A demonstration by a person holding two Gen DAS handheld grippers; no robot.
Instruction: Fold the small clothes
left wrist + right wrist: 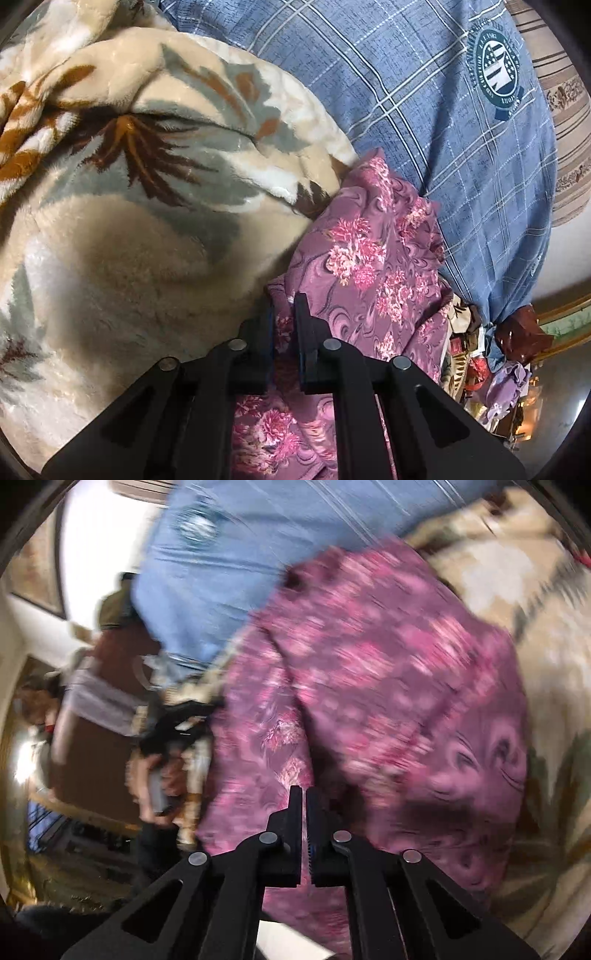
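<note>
A mauve-purple cloth printed with pink flowers point(373, 258), thin and crumpled, is the small garment being handled. It lies on a thick cream plush blanket with grey and brown leaf shapes point(147, 206), with a blue pillow crossed by thin white check lines and bearing a round teal badge point(443, 110) just behind it.

In the left wrist view, the left gripper point(284, 314) has its two black fingers point(304, 325) drawn close together with a fold of the purple cloth pinched between them. The cloth rises from the grip toward the pillow and also hangs down below the fingers. Beside the cloth, on the side away from the blanket, sits a jumble of small coloured items point(480, 354), too small to identify.

The right wrist view is heavily blurred. The right gripper point(306, 801) shows its fingers point(295, 819) nearly touching, with only a thin slit between them; whether any cloth is caught there cannot be told. The purple cloth point(388, 686) fills the view just beyond the fingertips, with the blanket point(535, 664) beside it and the pillow point(221, 554) behind.
</note>
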